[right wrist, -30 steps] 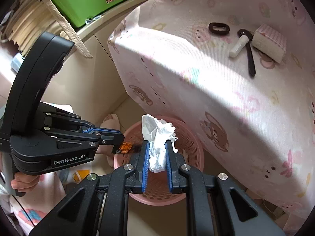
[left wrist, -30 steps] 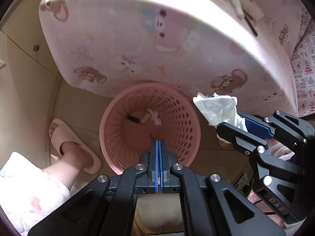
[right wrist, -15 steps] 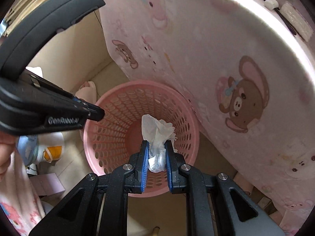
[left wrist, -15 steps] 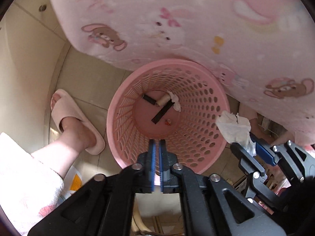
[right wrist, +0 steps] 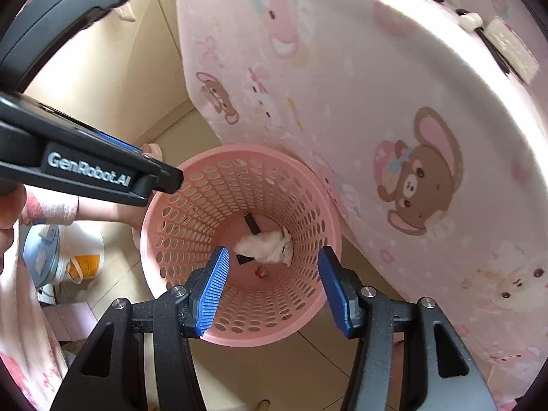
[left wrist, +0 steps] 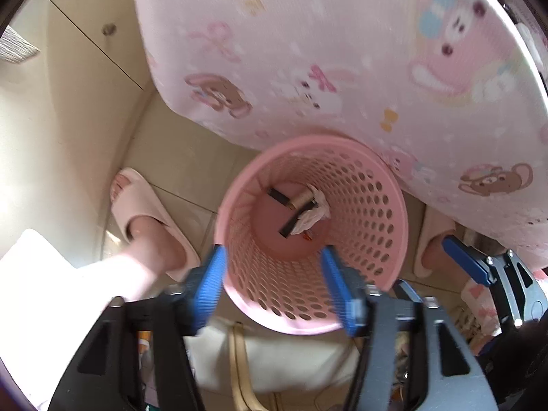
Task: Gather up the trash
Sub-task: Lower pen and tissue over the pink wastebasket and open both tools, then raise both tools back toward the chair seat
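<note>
Right gripper (right wrist: 270, 287) jaws have just opened, nothing between them; tissue (right wrist: 265, 245) now lies in basket (right wrist: 239, 335) bottom. Left gripper (left wrist: 274, 287) above basket also just parted, empty. Drop looks complete.

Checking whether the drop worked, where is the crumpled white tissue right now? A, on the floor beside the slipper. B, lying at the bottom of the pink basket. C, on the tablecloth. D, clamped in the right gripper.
B: the crumpled white tissue lies on the bottom of the pink basket, and the right gripper stands open above it with nothing between its pads.
</note>
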Available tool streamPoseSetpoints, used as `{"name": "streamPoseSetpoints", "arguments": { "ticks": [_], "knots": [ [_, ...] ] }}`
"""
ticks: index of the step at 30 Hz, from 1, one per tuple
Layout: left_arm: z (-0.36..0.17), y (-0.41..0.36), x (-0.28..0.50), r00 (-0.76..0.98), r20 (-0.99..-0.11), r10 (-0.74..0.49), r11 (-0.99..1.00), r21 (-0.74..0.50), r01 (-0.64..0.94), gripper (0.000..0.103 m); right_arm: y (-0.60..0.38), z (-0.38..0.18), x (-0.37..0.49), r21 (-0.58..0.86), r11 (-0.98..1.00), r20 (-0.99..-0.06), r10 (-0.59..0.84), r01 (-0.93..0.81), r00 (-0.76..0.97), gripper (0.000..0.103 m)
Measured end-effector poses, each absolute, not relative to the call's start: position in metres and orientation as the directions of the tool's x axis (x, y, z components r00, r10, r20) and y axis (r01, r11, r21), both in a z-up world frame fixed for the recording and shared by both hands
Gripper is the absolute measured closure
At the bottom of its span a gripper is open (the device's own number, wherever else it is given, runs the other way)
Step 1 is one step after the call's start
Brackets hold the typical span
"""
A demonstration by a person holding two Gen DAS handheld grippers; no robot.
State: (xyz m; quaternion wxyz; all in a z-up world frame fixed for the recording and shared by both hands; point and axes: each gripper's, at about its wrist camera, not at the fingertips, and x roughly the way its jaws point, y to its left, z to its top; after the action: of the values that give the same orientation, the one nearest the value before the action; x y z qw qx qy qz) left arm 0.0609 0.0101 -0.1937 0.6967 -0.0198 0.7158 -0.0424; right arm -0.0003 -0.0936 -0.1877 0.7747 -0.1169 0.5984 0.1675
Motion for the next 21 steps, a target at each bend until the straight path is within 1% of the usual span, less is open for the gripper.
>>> {"name": "streamPoseSetpoints", "arguments": {
  "ticks": [2, 3, 5, 8, 10, 13, 16, 18, 21],
  "knots": [
    [-0.186, 0.011, 0.060, 0.005, -0.998, -0.070, 0.997, -0.069, 0.037, 0.037, -0.094, -0.185, 0.001, 0.018, 0.920, -0.965, 0.119, -0.392, 0.235, 0.046],
    [-0.183, 0.011, 0.061, 0.019, -0.998, -0.067, 0.997, -0.067, 0.040, 0.033, -0.095, -0.183, 0.002, 0.013, 0.921, -0.964, 0.116, -0.389, 0.241, 0.046],
    [-0.176, 0.014, 0.061, 0.049, -0.996, -0.072, 0.997, -0.070, 0.037, 0.030, -0.096, -0.176, 0.002, 0.011, 0.923, -0.959, 0.119, -0.384, 0.258, 0.046],
    [-0.163, 0.016, 0.062, 0.094, -0.992, -0.080, 0.996, -0.075, 0.054, 0.029, -0.101, -0.160, 0.002, 0.017, 0.930, -0.946, 0.134, -0.368, 0.296, 0.046],
    [-0.152, 0.015, 0.060, 0.148, -0.987, -0.062, 0.996, -0.053, 0.068, 0.028, -0.108, -0.145, 0.000, 0.021, 0.936, -0.931, 0.147, -0.352, 0.334, 0.046],
    [-0.129, 0.011, 0.055, 0.261, -0.965, -0.025, 0.995, 0.001, 0.097, 0.025, -0.118, -0.117, -0.004, 0.013, 0.942, -0.898, 0.158, -0.335, 0.411, 0.046],
    [-0.103, 0.006, 0.049, 0.390, -0.921, -0.014, 0.993, 0.033, 0.115, 0.018, -0.131, -0.085, -0.007, 0.013, 0.960, -0.850, 0.159, -0.281, 0.503, 0.046],
    [-0.085, 0.001, 0.043, 0.482, -0.876, -0.009, 0.990, 0.060, 0.127, 0.016, -0.141, -0.061, -0.013, 0.012, 0.971, -0.791, 0.155, -0.239, 0.592, 0.046],
    [-0.063, -0.003, 0.035, 0.574, -0.818, -0.034, 0.987, 0.063, 0.149, 0.009, -0.152, -0.028, -0.022, -0.035, 0.981, -0.685, 0.115, -0.191, 0.719, 0.039]
  ]
}}
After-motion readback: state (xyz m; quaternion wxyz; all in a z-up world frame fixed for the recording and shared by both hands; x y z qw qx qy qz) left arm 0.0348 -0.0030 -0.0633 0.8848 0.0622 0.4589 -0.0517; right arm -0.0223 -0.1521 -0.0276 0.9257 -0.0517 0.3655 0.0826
